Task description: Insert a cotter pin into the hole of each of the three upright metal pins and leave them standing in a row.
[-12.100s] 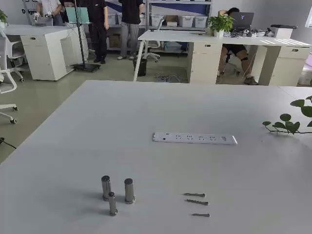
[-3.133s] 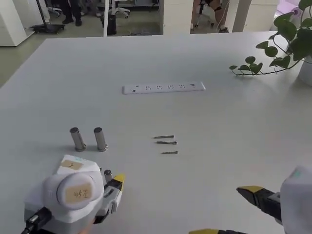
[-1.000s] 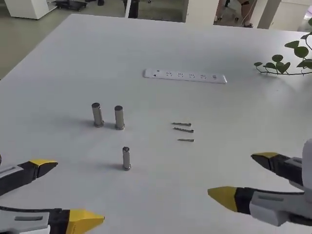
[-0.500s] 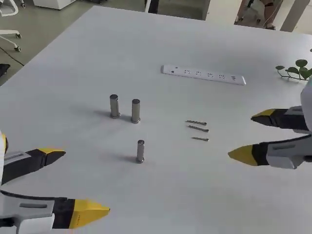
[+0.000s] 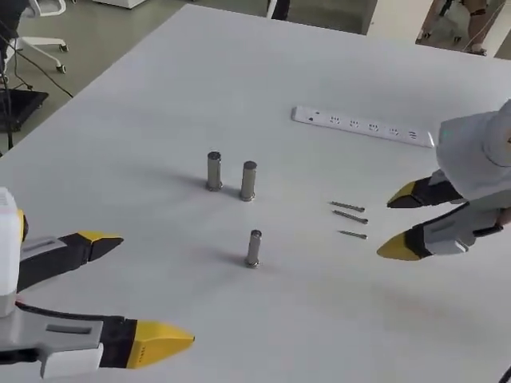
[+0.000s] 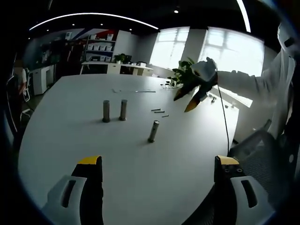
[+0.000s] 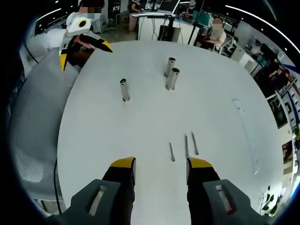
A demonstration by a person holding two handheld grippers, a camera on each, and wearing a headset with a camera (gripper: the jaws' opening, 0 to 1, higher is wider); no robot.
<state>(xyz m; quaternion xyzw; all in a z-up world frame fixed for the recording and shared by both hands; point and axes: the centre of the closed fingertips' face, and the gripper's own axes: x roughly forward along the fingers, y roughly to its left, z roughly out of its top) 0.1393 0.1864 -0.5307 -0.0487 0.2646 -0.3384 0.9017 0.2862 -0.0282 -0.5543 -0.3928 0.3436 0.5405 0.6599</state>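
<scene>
White table (image 5: 200, 72). Left gripper (image 5: 156, 289) hung wide open, empty, near its front edge. Right gripper (image 5: 385, 228), jaws parted, empty, hovered just right of the cotter pins (image 5: 350, 217). Metal pins (image 5: 248, 181) stood upright mid-table, unpinned; cotter pins lay loose.

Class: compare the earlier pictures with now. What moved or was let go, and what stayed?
The short metal pin now stands apart, nearer the person than the two other metal pins. The left gripper has let it go and is open. The right gripper, open, has closed in on the cotter pins. Those, the two pins and the power strip stayed.
</scene>
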